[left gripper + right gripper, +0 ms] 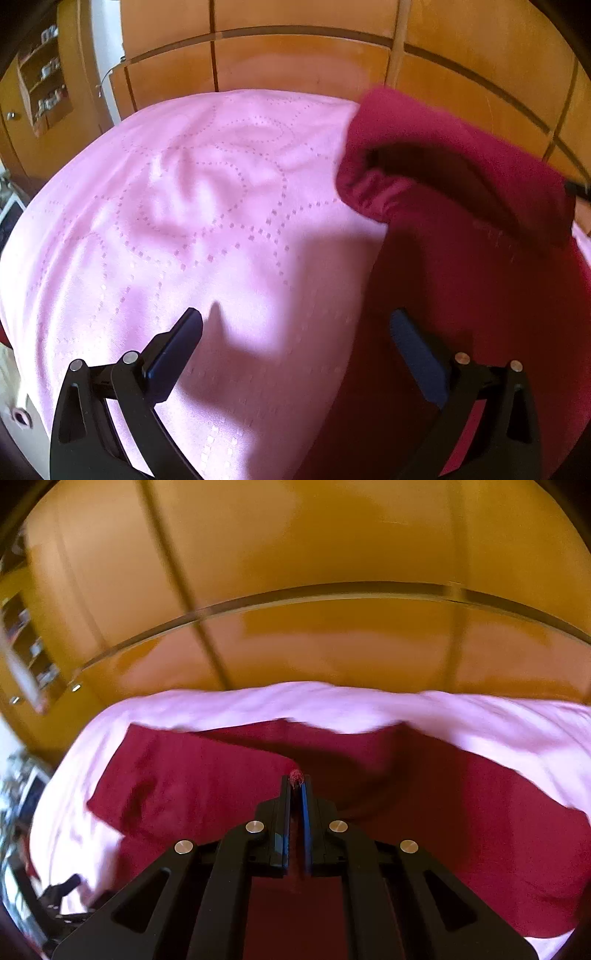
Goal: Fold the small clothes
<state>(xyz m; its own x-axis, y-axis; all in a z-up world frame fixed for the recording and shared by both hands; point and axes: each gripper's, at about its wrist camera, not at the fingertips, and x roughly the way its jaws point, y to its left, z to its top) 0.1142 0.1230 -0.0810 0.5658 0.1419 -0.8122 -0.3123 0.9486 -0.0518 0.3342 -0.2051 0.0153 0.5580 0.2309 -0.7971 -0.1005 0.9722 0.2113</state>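
A dark red garment (480, 258) lies on the pink bedspread (184, 221) at the right of the left wrist view, with one part (424, 147) lifted and curling over it. My left gripper (295, 321) is open and empty, just above the bedspread at the garment's left edge. In the right wrist view my right gripper (296, 781) is shut on a fold of the red garment (184, 775) and holds that edge up; a tuft of red cloth shows between the fingertips. The rest of the garment lies spread below.
Orange wooden wardrobe doors (295, 55) stand behind the bed. An open shelf with small items (44, 81) is at the far left. The bedspread (480, 720) is wrinkled around the garment. My left gripper shows dimly at lower left of the right wrist view (62, 890).
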